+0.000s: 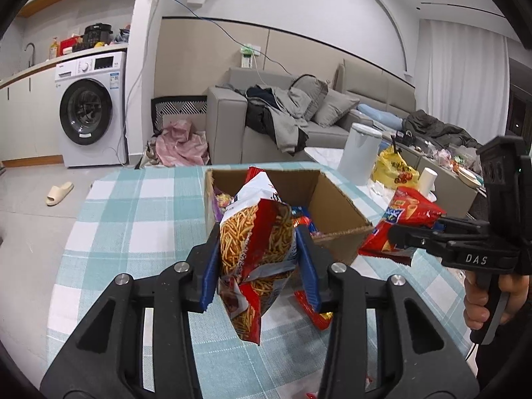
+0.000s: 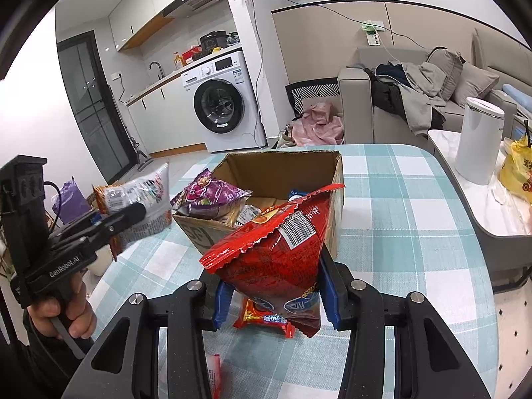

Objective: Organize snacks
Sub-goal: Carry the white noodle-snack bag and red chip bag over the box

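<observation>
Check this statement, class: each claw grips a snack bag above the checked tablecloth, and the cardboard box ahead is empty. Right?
Not quite. The cardboard box is not empty: the right wrist view shows a purple packet and other snacks inside. The rest holds.

white washing machine (image 1: 89,106) under counter, grey sofa (image 1: 332,113) piled with clothes, pink cloth (image 1: 179,143) on floor, slipper (image 1: 59,193), white kettle (image 2: 478,139)

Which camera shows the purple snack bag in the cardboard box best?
The right wrist view: the purple snack bag lies in plain sight atop the brown cardboard box's near corner. In the left wrist view only a purple sliver shows behind the held noodle-snack bag.
</observation>
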Tool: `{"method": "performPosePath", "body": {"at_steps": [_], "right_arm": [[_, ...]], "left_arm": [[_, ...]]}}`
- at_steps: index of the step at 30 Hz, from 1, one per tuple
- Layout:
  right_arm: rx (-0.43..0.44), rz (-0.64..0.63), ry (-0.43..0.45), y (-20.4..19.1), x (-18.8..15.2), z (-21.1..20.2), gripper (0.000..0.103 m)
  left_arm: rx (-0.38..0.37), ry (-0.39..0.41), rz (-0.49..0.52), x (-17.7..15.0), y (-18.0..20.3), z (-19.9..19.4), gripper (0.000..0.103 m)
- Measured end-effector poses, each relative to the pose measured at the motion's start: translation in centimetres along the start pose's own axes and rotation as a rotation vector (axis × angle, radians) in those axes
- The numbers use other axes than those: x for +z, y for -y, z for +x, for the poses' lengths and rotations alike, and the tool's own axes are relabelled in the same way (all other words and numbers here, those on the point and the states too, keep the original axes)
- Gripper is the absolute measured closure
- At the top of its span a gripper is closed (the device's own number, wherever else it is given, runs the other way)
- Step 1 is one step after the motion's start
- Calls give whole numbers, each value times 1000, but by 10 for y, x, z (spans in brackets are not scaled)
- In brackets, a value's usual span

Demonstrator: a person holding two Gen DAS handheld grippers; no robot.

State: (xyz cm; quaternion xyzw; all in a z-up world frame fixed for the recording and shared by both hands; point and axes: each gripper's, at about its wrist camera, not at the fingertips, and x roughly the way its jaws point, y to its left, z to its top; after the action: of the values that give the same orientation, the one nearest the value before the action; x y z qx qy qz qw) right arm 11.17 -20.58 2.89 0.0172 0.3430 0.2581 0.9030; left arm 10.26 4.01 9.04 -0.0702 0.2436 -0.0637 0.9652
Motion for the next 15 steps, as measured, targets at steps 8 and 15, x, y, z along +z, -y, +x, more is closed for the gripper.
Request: {"method": "performPosePath", "body": {"at_steps": [8, 15], "right_arm": [[-4, 6, 8, -1, 8, 6, 58], [-9, 6, 7, -4, 21, 19, 58]], "left_arm": [[27, -7, -46, 9, -17, 15, 65], [43, -14, -44, 18, -23, 41, 65]]}}
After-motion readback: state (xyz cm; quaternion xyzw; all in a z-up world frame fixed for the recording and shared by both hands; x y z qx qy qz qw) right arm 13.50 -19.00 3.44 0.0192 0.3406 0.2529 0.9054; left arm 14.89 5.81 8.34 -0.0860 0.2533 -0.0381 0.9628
